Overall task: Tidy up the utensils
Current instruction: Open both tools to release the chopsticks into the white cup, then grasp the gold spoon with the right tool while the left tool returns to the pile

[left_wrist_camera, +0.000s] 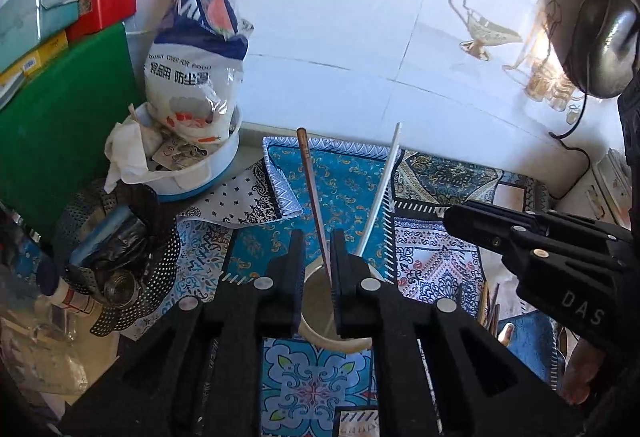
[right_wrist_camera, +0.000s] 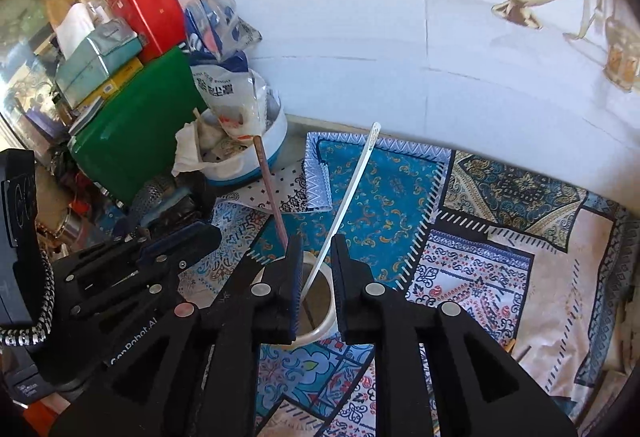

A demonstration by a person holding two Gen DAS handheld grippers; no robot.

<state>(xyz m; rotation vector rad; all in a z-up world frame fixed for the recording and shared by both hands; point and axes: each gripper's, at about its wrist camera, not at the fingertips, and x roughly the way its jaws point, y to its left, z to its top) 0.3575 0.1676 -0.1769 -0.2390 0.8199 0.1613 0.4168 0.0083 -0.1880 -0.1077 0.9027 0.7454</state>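
- Cup (left_wrist_camera: 320, 321) on patterned cloth (left_wrist_camera: 344, 181), holding brown chopstick (left_wrist_camera: 314, 197) and white chopstick (left_wrist_camera: 380, 189).
- Left gripper (left_wrist_camera: 316, 277) spread, empty, over cup.
- Right gripper (right_wrist_camera: 318, 277) spread, empty, astride white chopstick (right_wrist_camera: 344, 205).

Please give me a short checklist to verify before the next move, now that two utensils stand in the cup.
1. Cup upright on the patterned cloth: ok.
2. Brown chopstick inside the cup, leaning: ok.
3. White utensil inside the cup, leaning: ok.
4. Left claw open and gripping nothing: ok.
5. Right claw open and gripping nothing: ok.
6. More utensils waiting on the cloth, beside the right claw: ok, but their number cannot tell.
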